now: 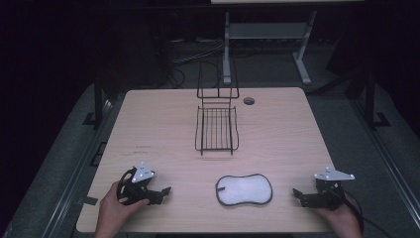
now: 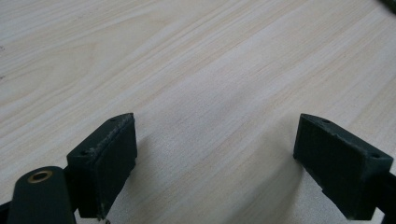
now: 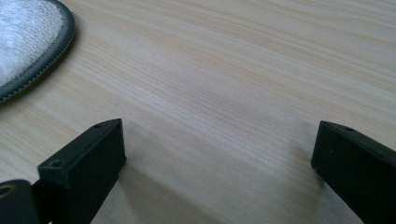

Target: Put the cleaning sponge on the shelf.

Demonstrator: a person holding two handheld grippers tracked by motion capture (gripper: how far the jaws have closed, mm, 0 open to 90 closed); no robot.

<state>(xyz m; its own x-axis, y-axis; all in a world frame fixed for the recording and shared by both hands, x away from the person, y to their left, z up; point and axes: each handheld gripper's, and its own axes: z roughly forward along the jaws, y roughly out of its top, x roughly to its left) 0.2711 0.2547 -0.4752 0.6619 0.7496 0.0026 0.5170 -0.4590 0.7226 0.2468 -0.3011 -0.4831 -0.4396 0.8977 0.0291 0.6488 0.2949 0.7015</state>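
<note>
A white bean-shaped pad with a dark stitched edge [image 1: 244, 189] lies flat near the table's front, between my two grippers; its rim [image 3: 28, 42] also reaches into the right gripper view at the upper left. A black wire rack [image 1: 216, 128] stands at the table's middle, its upright back toward the far edge. My left gripper [image 1: 161, 192] rests at the front left, open, with bare wood between its jaws [image 2: 215, 154]. At the front right my right gripper [image 1: 298, 194] is open too, pointing toward the pad, nothing between its jaws [image 3: 219, 158].
The light wooden table [image 1: 163, 124] has a round cable hole [image 1: 248, 101] near its far edge, right of the rack. Beyond the table a white desk frame [image 1: 267, 34] and cables sit on a dark floor. A person's hands hold both grippers at the front edge.
</note>
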